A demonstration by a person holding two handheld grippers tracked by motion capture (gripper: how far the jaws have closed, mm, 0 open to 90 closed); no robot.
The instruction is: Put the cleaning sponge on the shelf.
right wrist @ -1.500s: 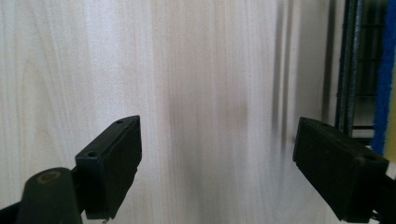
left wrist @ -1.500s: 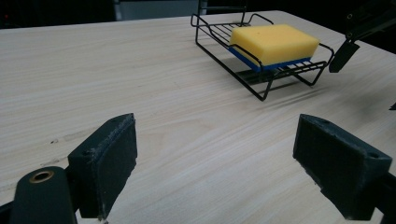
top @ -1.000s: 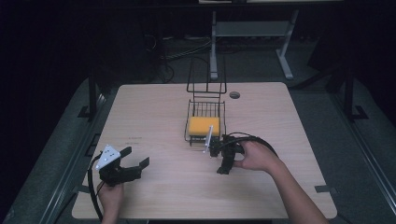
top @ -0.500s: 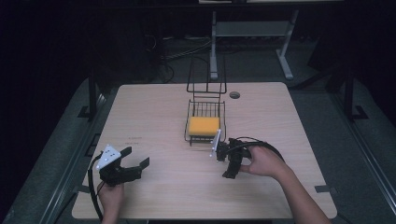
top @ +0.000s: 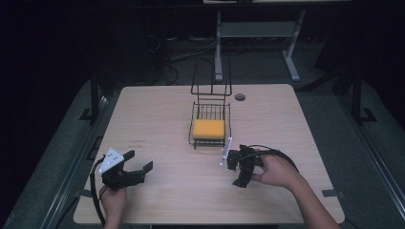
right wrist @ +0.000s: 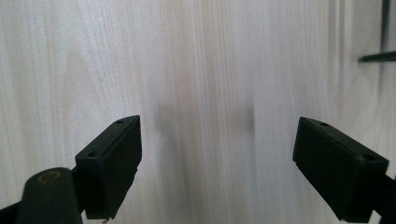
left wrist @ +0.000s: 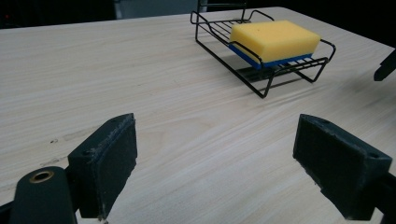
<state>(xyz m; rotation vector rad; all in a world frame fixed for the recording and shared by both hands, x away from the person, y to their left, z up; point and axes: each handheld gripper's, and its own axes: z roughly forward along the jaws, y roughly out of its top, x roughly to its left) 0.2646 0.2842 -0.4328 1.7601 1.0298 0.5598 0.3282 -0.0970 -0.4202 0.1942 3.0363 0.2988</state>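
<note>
A yellow sponge point(top: 208, 128) with a blue underside lies in a black wire rack point(top: 210, 140) at the table's middle; the left gripper view shows the same sponge point(left wrist: 275, 39) and rack point(left wrist: 259, 77) ahead to the right. My left gripper point(top: 141, 164) rests near the front left of the table, open, its jaws wide apart and empty point(left wrist: 217, 161). My right gripper point(top: 237, 171) is held just in front of the rack, pointing down at bare wood, open and empty point(right wrist: 217, 161).
The wooden table point(top: 157, 119) has a small round hole point(top: 239, 97) near its back edge. The rack's tall wire back point(top: 211, 81) stands behind the sponge. A metal stand point(top: 218, 43) and cables lie on the dark floor beyond the table.
My right gripper has drawn back from the rack toward the front right, away from the sponge. The left gripper has not moved.
</note>
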